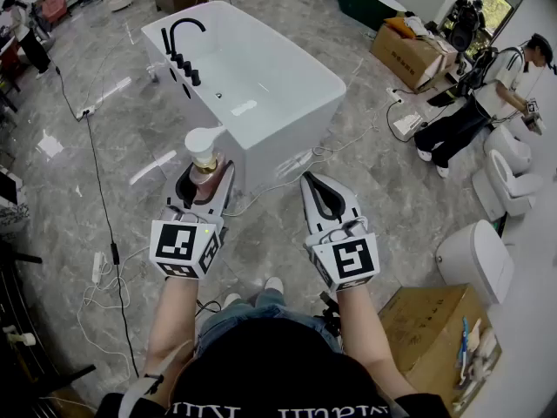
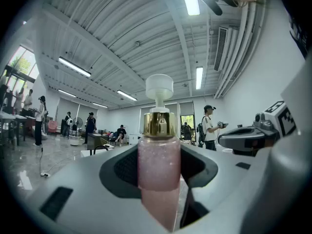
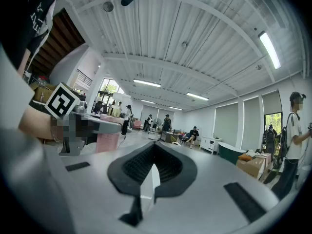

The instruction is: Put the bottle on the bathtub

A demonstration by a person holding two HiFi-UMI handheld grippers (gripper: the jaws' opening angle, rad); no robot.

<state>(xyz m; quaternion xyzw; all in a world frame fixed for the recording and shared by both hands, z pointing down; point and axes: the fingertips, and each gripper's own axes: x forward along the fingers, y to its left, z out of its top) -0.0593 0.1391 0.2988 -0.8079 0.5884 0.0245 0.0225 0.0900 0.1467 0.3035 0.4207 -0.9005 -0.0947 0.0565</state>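
Observation:
A pink bottle (image 1: 207,165) with a gold collar and a white pump head stands upright between the jaws of my left gripper (image 1: 206,176), which is shut on its body. In the left gripper view the bottle (image 2: 158,169) fills the gap between the black pads. The white bathtub (image 1: 291,124) with a black faucet (image 1: 180,40) lies just beyond; the bottle hangs over the floor short of its near corner. My right gripper (image 1: 312,183) is held level beside it, jaws together and nothing in them. The right gripper view shows only a thin white sliver between the pads (image 3: 165,167).
A cable and power strip (image 1: 97,266) trail over the grey marble floor at the left. White toilets (image 1: 477,258) and an open cardboard box (image 1: 431,316) stand at the right. A person (image 1: 474,103) crouches at the far right, with more boxes (image 1: 407,55) behind the tub.

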